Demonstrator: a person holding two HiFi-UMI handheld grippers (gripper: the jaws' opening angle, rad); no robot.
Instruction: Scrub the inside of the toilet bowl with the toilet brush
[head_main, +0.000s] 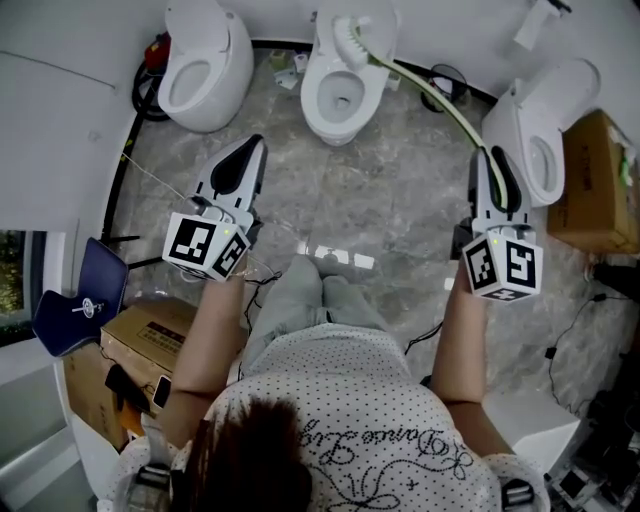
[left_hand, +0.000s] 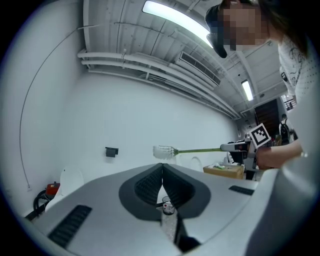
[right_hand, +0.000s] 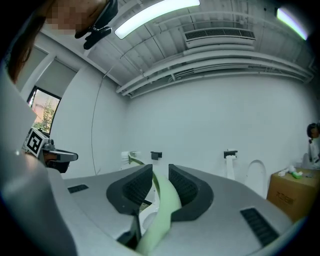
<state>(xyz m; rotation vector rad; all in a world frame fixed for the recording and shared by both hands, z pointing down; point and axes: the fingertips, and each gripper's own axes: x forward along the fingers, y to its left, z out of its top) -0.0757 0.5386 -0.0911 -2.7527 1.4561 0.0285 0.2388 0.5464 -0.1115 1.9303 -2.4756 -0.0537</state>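
The middle toilet (head_main: 322, 108) stands open at the far wall, its bowl white. My right gripper (head_main: 493, 160) is shut on the pale green handle (head_main: 438, 96) of the toilet brush. The handle arcs up and left, so the white bristle head (head_main: 349, 40) hangs over the rear rim and tank of that toilet. In the right gripper view the handle (right_hand: 161, 202) runs out between the jaws to the head (right_hand: 127, 157). My left gripper (head_main: 251, 148) is shut and empty, held over the floor left of the middle toilet. From the left gripper view the brush head (left_hand: 164, 151) shows in mid air.
A second toilet (head_main: 203, 68) stands at the left and a third (head_main: 542, 128) at the right. A cardboard box (head_main: 596, 185) sits by the right toilet, another box (head_main: 140, 338) and a blue item (head_main: 78, 300) at lower left. Cables trail on the marble floor (head_main: 400, 200).
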